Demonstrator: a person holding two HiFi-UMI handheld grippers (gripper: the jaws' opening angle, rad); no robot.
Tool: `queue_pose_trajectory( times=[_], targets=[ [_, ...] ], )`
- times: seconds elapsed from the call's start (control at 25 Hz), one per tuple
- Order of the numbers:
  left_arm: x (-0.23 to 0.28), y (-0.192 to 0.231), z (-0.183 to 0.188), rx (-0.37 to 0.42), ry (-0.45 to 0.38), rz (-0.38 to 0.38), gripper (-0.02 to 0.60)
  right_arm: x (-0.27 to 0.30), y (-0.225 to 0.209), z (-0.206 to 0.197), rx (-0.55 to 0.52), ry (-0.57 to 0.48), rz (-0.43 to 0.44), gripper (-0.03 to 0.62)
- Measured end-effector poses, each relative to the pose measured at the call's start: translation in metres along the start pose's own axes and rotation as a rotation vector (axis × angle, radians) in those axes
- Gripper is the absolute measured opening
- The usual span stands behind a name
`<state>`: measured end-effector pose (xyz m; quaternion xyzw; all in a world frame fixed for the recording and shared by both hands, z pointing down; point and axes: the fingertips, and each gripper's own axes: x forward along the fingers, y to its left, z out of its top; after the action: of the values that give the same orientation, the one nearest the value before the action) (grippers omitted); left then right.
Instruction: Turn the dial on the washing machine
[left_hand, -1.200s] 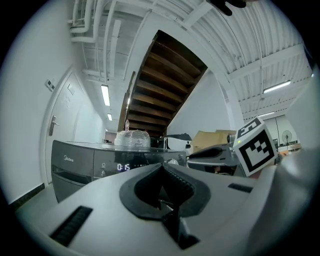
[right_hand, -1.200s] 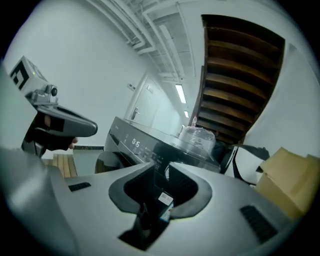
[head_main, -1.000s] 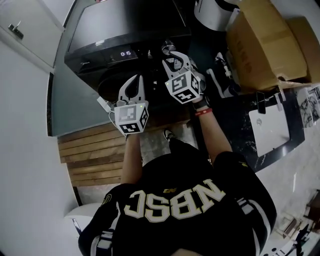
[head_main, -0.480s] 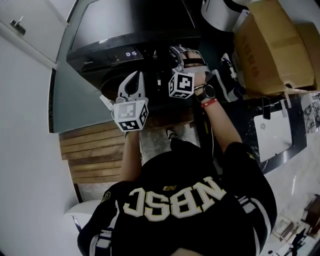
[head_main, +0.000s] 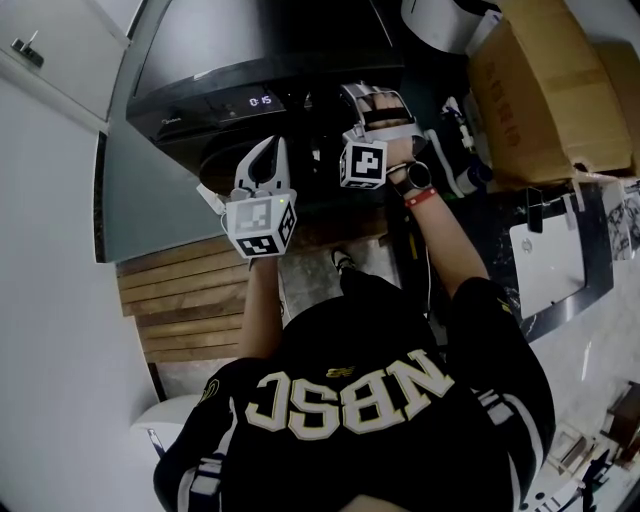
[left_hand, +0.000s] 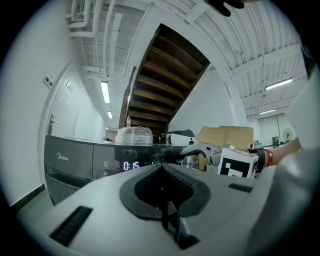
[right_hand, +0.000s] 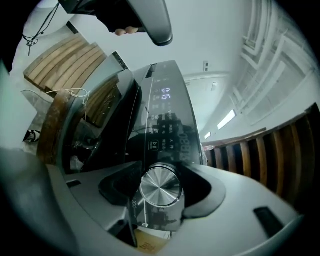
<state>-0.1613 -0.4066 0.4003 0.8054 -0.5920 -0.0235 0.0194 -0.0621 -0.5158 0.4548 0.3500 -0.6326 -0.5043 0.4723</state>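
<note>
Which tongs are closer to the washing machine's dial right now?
Right. The right tongs have just opened, the dial between their jaws; the left tongs hang off to its left.

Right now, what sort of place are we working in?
Likely a utility corner of an office or workshop: the washing machine stands under a wooden staircase, with a cardboard box beside it.

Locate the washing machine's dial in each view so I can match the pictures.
Right gripper view: dial at lower centre, between the jaws of the right gripper, which have just been opening and stand clear of it.
Left gripper view: small shiny knob just right of centre, at that gripper's tip.
Head view: not visible; the gripper covers it, upper centre.
Shared landmark: the lit display.
</note>
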Motion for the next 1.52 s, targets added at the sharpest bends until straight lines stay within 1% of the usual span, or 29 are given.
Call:
queue_pose_trajectory(
  times=[0.2,0.32,0.4,0.48,0.52,0.56,0.6,0.72,1.28,1.32,1.36,1.48,1.52],
  targets=[
    [0.000,0.001,0.001,-0.004,-0.004,-0.002,0.014,0.000,0.000,-0.004,0.064,-0.003,-0.007,0.251],
    [0.001,-0.001,0.002,-0.007,-0.007,-0.007,0.014,0.000,-0.004,-0.004,0.156,-0.023,-0.019,0.250],
    [0.002,-0.002,0.001,-0.009,-0.008,-0.009,0.014,0.000,-0.008,-0.005,0.292,-0.047,-0.025,0.250],
    [0.002,-0.002,0.002,-0.011,-0.010,-0.012,0.014,-0.002,-0.014,-0.008,0.480,-0.076,-0.022,0.250],
    [0.002,-0.002,0.003,-0.012,-0.011,-0.013,0.014,-0.002,-0.016,-0.010,0.555,-0.085,-0.019,0.250],
    [0.002,-0.001,0.004,-0.012,-0.013,-0.012,0.014,-0.003,-0.018,-0.010,0.596,-0.088,-0.019,0.250],
    [0.001,0.000,0.004,-0.013,-0.014,-0.010,0.014,-0.003,-0.019,-0.010,0.602,-0.086,-0.023,0.250],
    [0.001,0.001,0.003,-0.014,-0.010,-0.006,0.014,-0.002,-0.018,-0.009,0.562,-0.075,-0.036,0.250],
    [0.000,0.001,0.002,-0.006,-0.001,-0.010,0.014,-0.003,-0.020,-0.011,0.638,-0.086,-0.046,0.250],
    [0.000,0.001,0.002,-0.005,-0.002,-0.010,0.014,-0.003,-0.021,-0.012,0.671,-0.091,-0.047,0.250],
    [-0.001,0.002,0.002,-0.005,-0.002,-0.009,0.014,-0.003,-0.021,-0.013,0.734,-0.101,-0.046,0.250],
    [-0.002,0.002,0.003,-0.003,-0.004,-0.008,0.014,-0.004,-0.027,-0.022,1.041,-0.156,-0.017,0.250],
    [-0.002,0.003,0.004,-0.002,-0.005,-0.008,0.014,-0.004,-0.030,-0.023,1.108,-0.166,-0.013,0.249]
  ],
)
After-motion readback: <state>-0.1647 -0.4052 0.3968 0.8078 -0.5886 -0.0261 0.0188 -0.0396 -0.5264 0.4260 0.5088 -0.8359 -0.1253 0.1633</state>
